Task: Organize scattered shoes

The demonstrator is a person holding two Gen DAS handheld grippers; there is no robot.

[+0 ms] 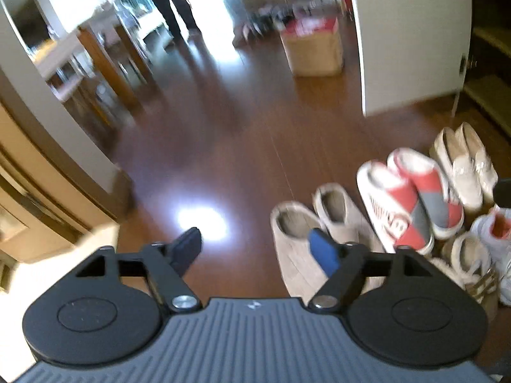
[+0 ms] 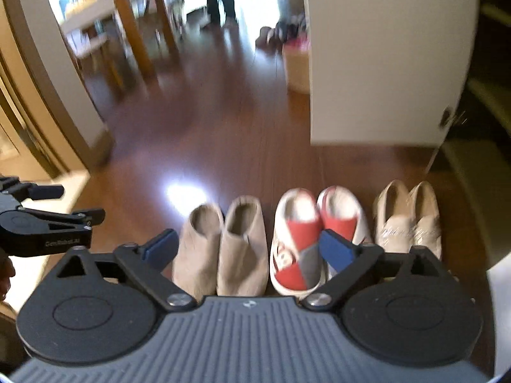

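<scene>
Your left gripper (image 1: 255,249) has its blue pads spread apart and holds nothing. Your right gripper (image 2: 247,249) is also spread and empty. In the right wrist view, the beige suede slippers (image 2: 223,249) sit at 6 o'clock, the red, white and grey slippers (image 2: 306,239) just beside them, and the cream loafers (image 2: 408,220) at 3 o'clock, all on the dark wooden floor (image 2: 207,127).

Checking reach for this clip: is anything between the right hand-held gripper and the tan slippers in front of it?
Nothing visible. The right hand-held gripper is open, with the tan slippers directly ahead on bare wooden floor.
</scene>
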